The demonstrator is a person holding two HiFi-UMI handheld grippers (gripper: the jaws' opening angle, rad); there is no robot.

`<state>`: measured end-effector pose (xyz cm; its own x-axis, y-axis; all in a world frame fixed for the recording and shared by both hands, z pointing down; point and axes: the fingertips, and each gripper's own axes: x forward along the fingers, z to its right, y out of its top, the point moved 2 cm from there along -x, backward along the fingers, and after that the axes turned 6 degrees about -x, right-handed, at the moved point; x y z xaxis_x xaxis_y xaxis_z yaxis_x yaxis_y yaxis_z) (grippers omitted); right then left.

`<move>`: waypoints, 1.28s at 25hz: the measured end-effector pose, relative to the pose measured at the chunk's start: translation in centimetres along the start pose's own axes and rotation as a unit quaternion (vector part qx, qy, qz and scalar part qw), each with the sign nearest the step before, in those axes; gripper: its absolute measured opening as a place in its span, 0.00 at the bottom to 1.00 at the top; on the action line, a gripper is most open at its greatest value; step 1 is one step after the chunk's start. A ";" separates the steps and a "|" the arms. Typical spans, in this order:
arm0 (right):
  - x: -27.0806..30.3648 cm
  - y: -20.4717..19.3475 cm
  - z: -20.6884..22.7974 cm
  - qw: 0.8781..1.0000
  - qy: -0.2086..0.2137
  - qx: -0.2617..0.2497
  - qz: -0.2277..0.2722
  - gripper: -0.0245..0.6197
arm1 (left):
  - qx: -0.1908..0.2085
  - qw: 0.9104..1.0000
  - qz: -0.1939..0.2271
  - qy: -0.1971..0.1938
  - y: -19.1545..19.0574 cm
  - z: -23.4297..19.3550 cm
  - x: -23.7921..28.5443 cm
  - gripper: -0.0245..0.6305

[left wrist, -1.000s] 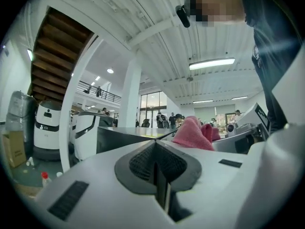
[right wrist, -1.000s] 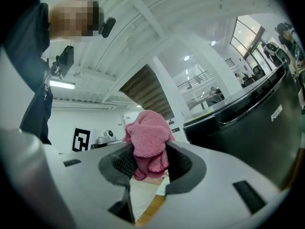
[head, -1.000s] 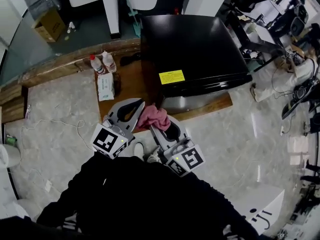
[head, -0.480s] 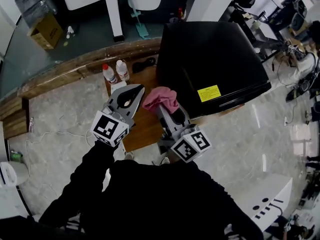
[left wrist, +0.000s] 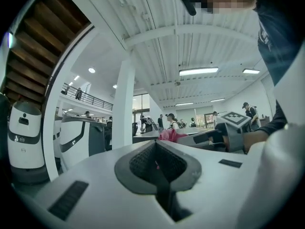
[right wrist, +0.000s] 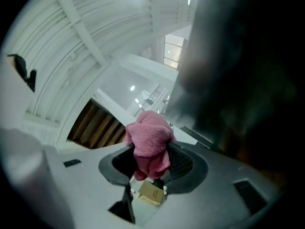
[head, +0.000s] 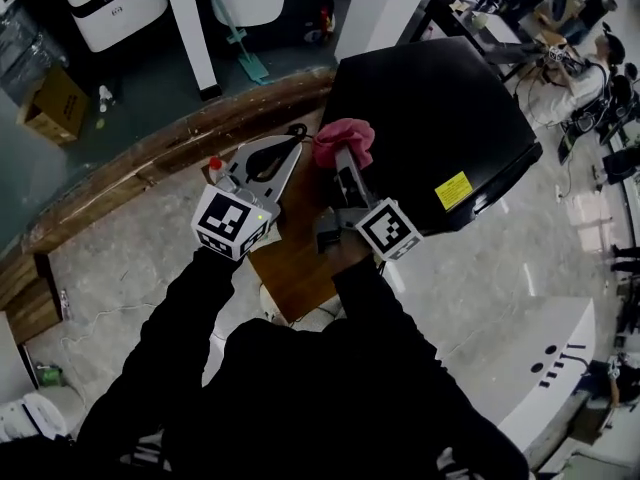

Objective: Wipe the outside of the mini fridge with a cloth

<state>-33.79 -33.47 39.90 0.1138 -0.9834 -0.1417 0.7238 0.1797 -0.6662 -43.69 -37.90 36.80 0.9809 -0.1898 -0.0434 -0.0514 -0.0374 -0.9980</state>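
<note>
The right gripper point(head: 345, 168) fingers clamp the pink cloth point(head: 343, 138) — seemingly against the mini fridge point(head: 440, 108); left gripper point(head: 283, 150) fingers together, empty.

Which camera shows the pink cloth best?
The right gripper view: the cloth is close up, pinched between the jaws. The head view shows it small by the fridge; the left gripper view, a distant pink speck.

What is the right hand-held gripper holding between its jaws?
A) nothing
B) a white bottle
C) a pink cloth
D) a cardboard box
C: the right hand-held gripper is closed on the pink cloth, which bunches out from between its jaws.
</note>
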 end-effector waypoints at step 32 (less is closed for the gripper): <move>2.9 -6.5 18.4 0.948 -0.160 0.249 0.113 0.27 | -0.061 0.991 -0.105 -0.056 -13.7 -4.0 8.5 0.05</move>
<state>-25.58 -38.02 57.29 0.4476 -0.8932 0.0431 0.8790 0.4306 -0.2050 -35.43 -42.91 50.25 0.9868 -0.0557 0.1523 0.1398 -0.1836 -0.9730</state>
